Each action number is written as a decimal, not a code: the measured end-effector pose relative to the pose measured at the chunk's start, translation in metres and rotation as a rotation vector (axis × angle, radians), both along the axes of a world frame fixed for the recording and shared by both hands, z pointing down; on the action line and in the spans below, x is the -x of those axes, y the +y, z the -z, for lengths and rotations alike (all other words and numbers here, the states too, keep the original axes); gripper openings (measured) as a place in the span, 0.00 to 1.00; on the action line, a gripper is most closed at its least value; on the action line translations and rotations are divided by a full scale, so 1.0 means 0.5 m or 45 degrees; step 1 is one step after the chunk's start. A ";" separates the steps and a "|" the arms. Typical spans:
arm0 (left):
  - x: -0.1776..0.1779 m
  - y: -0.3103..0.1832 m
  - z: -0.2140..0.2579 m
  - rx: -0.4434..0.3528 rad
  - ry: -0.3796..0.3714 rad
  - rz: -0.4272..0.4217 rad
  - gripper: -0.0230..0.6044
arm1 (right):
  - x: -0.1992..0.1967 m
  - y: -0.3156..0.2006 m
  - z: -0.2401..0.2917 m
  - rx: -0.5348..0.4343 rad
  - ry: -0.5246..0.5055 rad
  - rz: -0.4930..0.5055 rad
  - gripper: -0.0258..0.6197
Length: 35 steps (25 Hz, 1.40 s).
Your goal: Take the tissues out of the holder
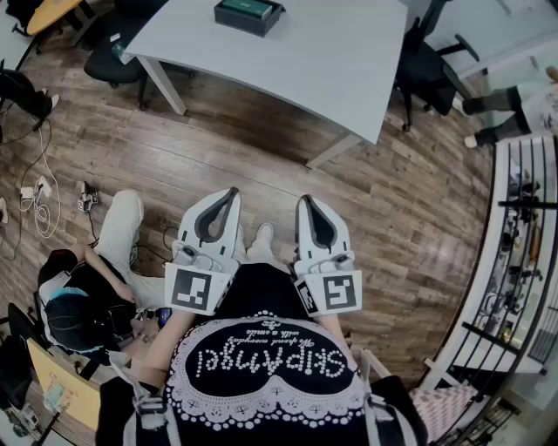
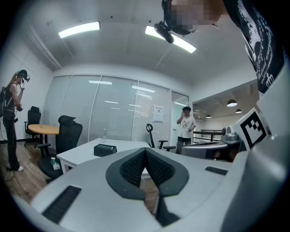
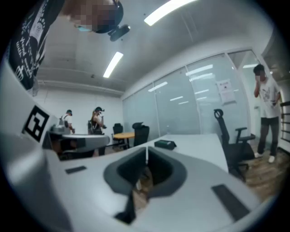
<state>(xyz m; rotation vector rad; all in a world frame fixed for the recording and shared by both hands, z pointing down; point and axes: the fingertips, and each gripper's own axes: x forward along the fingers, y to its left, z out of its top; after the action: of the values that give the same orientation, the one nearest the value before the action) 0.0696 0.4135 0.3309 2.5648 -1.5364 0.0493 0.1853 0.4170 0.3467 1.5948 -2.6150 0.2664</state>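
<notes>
The white left gripper [image 1: 230,192] and right gripper [image 1: 307,200] hang mid-frame, jaws closed and empty, probably because the dark box-shaped tissue holder [image 1: 248,13] sits well apart, top centre, on the pale table [image 1: 349,70].

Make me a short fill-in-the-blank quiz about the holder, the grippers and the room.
1. The holder sits on a ____ table.
2. The left gripper and right gripper are both empty, with jaws ____.
3. The floor under the table looks like ____.
Missing words: white; shut; wood.
</notes>
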 end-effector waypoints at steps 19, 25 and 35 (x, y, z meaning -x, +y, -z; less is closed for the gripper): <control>-0.014 0.014 -0.004 0.009 -0.015 0.046 0.07 | -0.033 0.008 -0.001 0.006 -0.065 0.031 0.10; -0.023 0.028 -0.010 0.001 -0.016 0.086 0.07 | -0.045 0.018 -0.022 0.021 -0.050 0.090 0.10; 0.017 -0.027 -0.009 0.007 0.011 0.124 0.07 | -0.017 -0.026 -0.037 0.066 -0.059 0.101 0.10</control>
<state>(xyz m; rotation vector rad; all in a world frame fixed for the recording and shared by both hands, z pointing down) 0.0611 0.4000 0.3356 2.4787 -1.6526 0.0310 0.1939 0.4038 0.3652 1.4824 -2.6746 0.3671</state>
